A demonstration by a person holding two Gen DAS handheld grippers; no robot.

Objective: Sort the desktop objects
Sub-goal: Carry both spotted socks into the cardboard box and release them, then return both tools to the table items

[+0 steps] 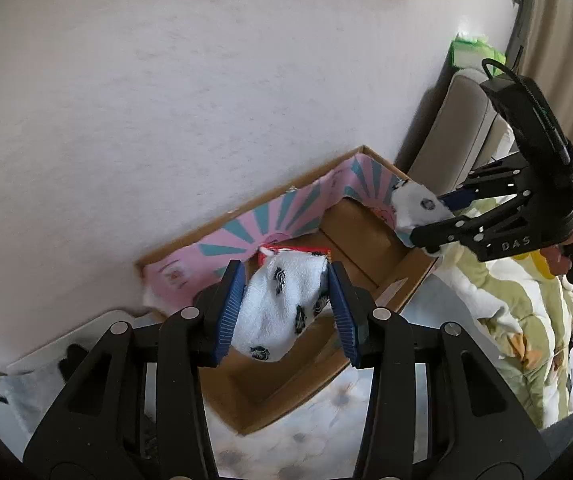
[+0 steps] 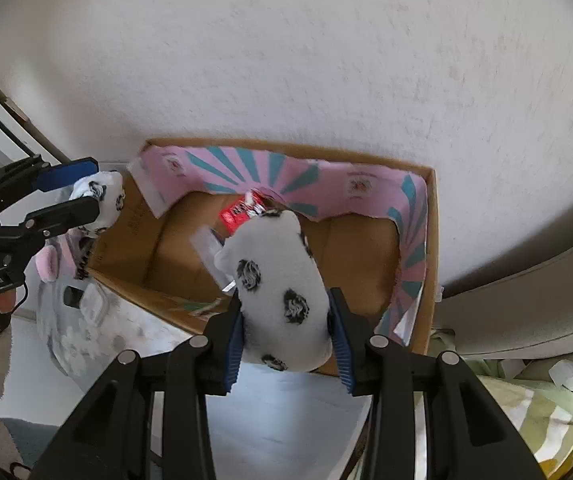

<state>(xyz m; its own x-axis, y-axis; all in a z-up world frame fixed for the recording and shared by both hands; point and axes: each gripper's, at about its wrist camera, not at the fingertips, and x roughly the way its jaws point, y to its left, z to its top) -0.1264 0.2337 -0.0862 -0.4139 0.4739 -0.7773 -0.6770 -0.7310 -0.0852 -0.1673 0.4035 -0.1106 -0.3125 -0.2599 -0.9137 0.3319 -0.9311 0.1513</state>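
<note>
My left gripper (image 1: 286, 312) is shut on a white sock with black prints (image 1: 282, 304), held over the near edge of an open cardboard box (image 1: 366, 240) lined with pink and teal paper. My right gripper (image 2: 286, 328) is shut on a second white spotted sock (image 2: 278, 288), above the box's (image 2: 366, 268) near side. Each gripper shows in the other's view: the right one (image 1: 442, 216) at the box's right end, the left one (image 2: 82, 188) at its left end. A red packet (image 2: 240, 212) lies inside the box.
The box stands against a white wall (image 1: 206, 100). A green and yellow patterned quilt (image 1: 518, 312) lies to the right, a pale floral cloth (image 2: 86, 320) below the box. A beige cushion (image 1: 458, 132) and a green pack (image 1: 474, 50) sit at the far right.
</note>
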